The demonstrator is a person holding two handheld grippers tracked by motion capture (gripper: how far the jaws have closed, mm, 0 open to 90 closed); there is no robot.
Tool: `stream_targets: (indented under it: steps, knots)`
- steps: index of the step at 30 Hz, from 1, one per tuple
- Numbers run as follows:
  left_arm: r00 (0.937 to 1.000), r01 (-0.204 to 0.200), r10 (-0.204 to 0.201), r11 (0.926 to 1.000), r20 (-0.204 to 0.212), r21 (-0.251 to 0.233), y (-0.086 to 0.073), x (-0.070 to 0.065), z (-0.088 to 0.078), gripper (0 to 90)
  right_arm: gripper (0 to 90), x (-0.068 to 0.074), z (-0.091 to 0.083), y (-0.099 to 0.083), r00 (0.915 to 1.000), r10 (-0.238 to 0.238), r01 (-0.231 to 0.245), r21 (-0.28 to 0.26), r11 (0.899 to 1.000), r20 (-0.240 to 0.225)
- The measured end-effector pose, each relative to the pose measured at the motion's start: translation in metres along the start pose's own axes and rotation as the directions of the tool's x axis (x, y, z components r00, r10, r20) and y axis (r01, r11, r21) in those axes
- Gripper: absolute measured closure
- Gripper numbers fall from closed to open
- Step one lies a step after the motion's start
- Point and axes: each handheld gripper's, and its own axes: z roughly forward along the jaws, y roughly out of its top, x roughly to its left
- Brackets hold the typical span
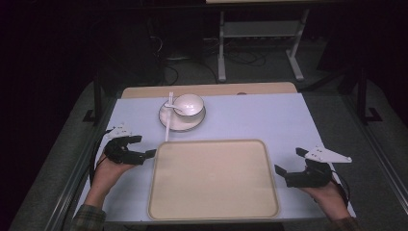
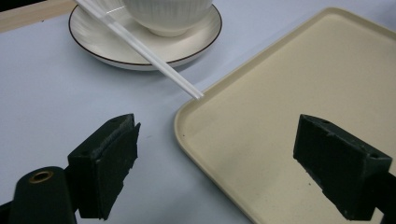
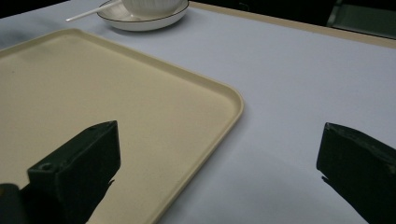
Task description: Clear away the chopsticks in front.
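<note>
Black jaws of the left gripper stand wide apart, straddling the near left corner of the beige tray. Beyond them a white chopstick slants off a saucer that holds a bowl. On the other side, the right gripper gapes equally wide across the tray's right edge, gripping nothing.

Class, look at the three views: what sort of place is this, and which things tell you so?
Probably a lab or test room staged as a dining spot: a covered table holding a tray, bowl on a saucer, with cables on the dark floor behind.
</note>
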Motion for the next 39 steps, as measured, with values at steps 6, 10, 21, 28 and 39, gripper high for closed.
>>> stream_targets:
  steps: [6, 10, 21, 28, 39]
  knots:
    - [1.0000, 0.007, -0.007, 0.9999, -0.005, 0.008, 0.007, 0.006, 0.007, 13.6, 0.0, 0.000, 0.000, 0.000, 1.0000, 0.005, -0.005, 0.001, 1.000, 0.000]
    - [0.9999, 0.010, -0.010, 0.9998, -0.007, 0.016, 0.011, 0.010, 0.012, 14.6, 0.0, 0.000, 0.000, 0.000, 1.0000, 0.006, -0.006, 0.005, 1.000, 0.000]
    - [0.9994, 0.015, -0.014, 0.9995, -0.031, 0.028, 0.025, 0.021, 0.028, 24.3, 0.0, -0.001, 0.000, -0.001, 1.0000, 0.006, -0.006, 0.009, 1.000, 0.004]
    - [0.9988, 0.030, -0.029, 0.9989, -0.040, 0.037, 0.033, 0.029, 0.038, 38.7, 0.0, -0.002, 0.000, -0.002, 1.0000, 0.006, -0.006, 0.011, 1.000, 0.003]
    - [0.9991, 0.030, -0.029, 0.9989, -0.031, 0.037, 0.039, 0.038, 0.057, 68.5, 0.0, -0.002, 0.001, -0.002, 1.0000, 0.008, -0.008, 0.017, 1.000, 0.001]
